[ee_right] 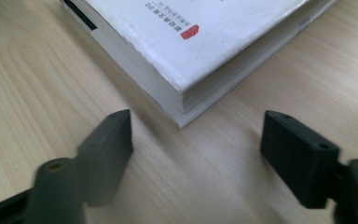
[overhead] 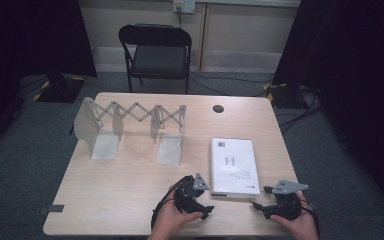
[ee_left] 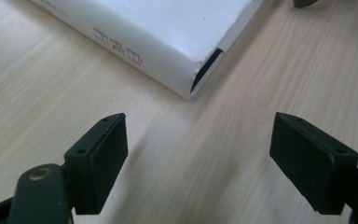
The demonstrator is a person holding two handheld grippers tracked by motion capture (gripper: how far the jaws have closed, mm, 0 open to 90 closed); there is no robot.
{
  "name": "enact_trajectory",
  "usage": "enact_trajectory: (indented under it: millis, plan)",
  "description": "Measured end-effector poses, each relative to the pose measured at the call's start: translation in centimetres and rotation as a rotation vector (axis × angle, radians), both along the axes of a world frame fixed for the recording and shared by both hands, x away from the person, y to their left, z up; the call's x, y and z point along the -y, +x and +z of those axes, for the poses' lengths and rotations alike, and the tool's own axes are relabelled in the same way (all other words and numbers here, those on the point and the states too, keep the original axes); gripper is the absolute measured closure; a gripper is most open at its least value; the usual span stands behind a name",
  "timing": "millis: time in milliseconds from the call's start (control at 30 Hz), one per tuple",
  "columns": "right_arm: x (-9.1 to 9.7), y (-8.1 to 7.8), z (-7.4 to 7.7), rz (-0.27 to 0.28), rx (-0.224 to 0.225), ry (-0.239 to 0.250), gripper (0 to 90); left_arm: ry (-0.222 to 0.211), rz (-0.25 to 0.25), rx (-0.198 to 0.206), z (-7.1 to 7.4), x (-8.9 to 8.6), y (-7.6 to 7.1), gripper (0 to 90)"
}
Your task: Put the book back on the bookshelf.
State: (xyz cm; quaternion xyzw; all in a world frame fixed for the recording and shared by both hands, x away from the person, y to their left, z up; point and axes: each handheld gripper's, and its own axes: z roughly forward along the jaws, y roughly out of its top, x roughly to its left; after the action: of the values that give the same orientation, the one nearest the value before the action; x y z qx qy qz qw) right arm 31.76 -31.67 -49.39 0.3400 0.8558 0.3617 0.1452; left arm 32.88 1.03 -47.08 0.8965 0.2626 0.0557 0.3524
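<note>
Pale wood-grain laminate table: smooth, low sheen. White paperback book just ahead of jaws: smooth cover, paper page edges. Black gripper pads: matt plastic. Beyond, white expanding rack: translucent plastic.

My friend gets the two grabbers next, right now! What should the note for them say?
Left gripper: jaws open, nothing between them, aimed at the spine corner of the white paperback book.
Right gripper: jaws open, holding nothing, aimed at the book's page-edge corner.
Book: lying flat and closed on the pale wooden table, close ahead of both grippers.
White expanding bookend rack: standing at the table's far left, nothing in it.
Done: both grippers brought close to the book.
Left: gripping and moving the book, probably into the rack.
</note>
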Motion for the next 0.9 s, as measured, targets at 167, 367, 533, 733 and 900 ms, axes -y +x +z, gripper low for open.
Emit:
enact_trajectory:
  millis: [167, 367, 533, 733, 900]
  plan:
    - [-0.6, 0.1, 0.3, 0.021, 0.024, -0.036, 31.3, 0.012, -0.007, -0.013, 0.0, 1.0, 0.6, 20.1]
    - [-1.0, 0.6, 0.5, 0.035, 0.023, -0.008, 37.3, 0.017, -0.014, -0.011, -0.4, 2.1, 1.1, 24.7]
    - [-1.4, 1.3, 0.6, 0.04, 0.014, 0.004, 43.0, 0.017, 0.0, -0.016, -0.6, 2.4, 1.6, 26.4]
    - [-1.4, 1.7, 0.2, 0.037, 0.009, 0.024, 46.1, 0.011, 0.009, -0.018, -0.9, 2.4, 2.0, 29.3]
    - [-1.6, 1.6, 0.0, 0.048, 0.02, 0.024, 47.8, 0.028, 0.003, -0.003, -1.1, 3.0, 2.1, 32.1]
